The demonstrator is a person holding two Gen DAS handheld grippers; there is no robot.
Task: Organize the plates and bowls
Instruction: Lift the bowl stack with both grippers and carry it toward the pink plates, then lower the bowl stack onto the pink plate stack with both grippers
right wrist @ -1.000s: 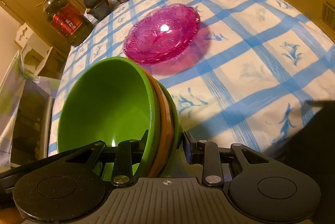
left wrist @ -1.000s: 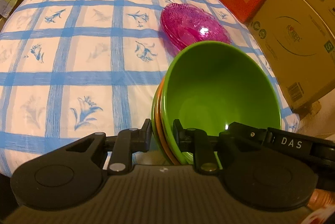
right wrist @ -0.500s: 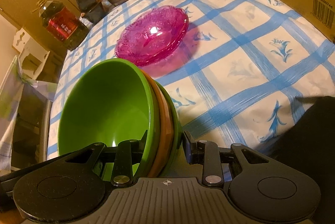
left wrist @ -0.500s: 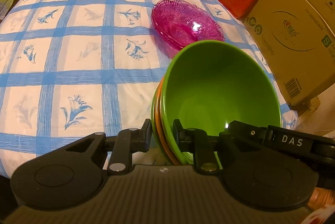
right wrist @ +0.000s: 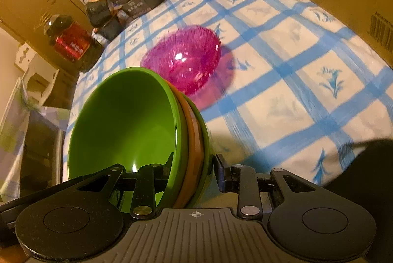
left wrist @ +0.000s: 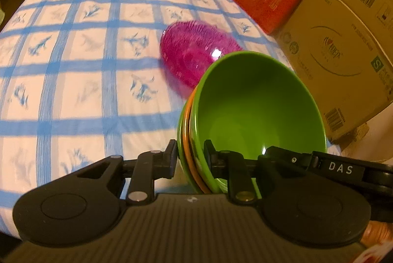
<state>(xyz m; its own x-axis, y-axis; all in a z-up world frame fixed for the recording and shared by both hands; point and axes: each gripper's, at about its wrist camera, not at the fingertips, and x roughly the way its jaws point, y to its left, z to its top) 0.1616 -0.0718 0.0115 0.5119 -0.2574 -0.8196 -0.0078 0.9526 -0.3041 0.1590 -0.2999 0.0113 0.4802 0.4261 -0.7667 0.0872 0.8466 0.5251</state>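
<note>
Two hand-held grippers are angling downward over a table point(left wrist: 73, 81) with a blue-checked cloth, together carrying a nested stack of bowls point(left wrist: 255, 113), green with an orange one between. The left gripper point(left wrist: 191, 154) is pinching one rim with jaws narrowed on it, and the right gripper point(right wrist: 194, 162) is clamping the opposite rim. A pink glass dish point(right wrist: 183, 61) is lying on the cloth beyond, blurred and partly hidden behind the stack, whose underside is out of sight.

Left gripper point(left wrist: 190, 156) and right gripper point(right wrist: 192, 164): matte black linkages, round silver pivot screws, ribbed grey housings, white "DAS" lettering.
</note>
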